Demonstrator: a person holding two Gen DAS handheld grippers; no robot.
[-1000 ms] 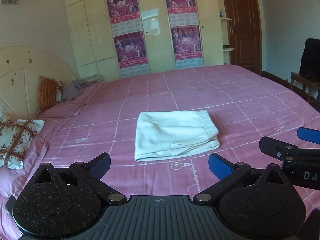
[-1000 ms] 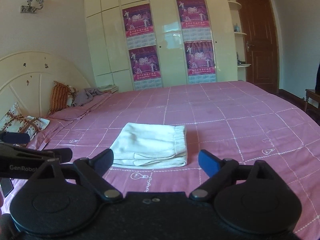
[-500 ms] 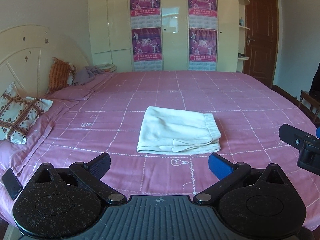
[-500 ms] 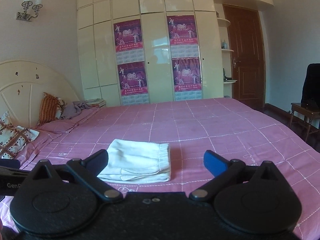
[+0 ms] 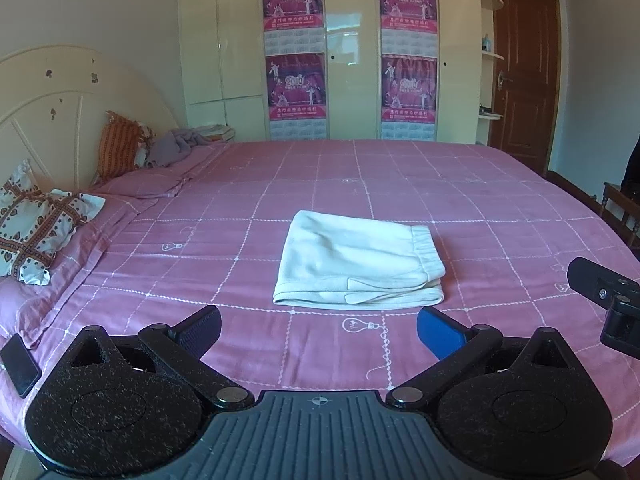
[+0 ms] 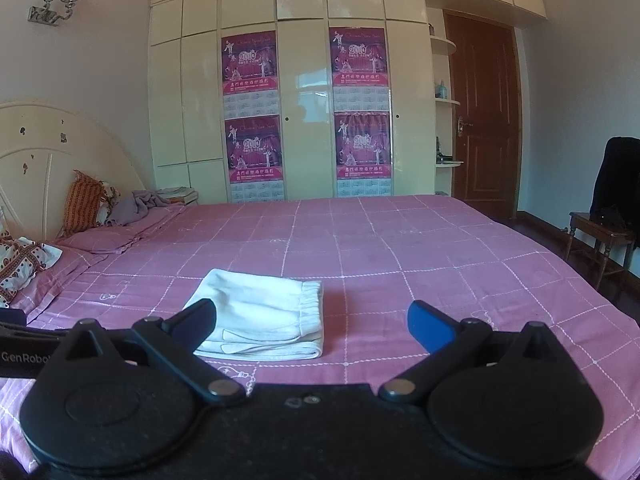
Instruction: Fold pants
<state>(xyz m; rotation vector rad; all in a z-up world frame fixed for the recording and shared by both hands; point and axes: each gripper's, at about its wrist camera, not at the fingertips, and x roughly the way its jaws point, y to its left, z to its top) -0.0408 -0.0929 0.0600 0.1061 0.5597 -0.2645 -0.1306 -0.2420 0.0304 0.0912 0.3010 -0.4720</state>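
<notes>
Left claw [image 5: 318, 330] spread wide, nothing between the fingers, hanging over the near edge of the bed [image 5: 460, 200]. Right claw [image 6: 312, 320] same: fully apart, empty, off the fabric. Pants [image 5: 356, 264] lie folded in a flat cream rectangle mid-bed on the pink checked sheet, waistband to the right, just beyond both claws, touching neither. Phone [image 5: 20, 364] at the sheet's left edge.

Cream pants [image 5: 356, 264] on pink bedspread [image 5: 480, 208] gridded in white; magenta posters [image 6: 250, 60] on cream wardrobe [image 6: 304, 120]; orange striped cushion [image 5: 118, 144]; brown-and-white patterned pillow [image 5: 36, 224]; brown door [image 6: 482, 120].
</notes>
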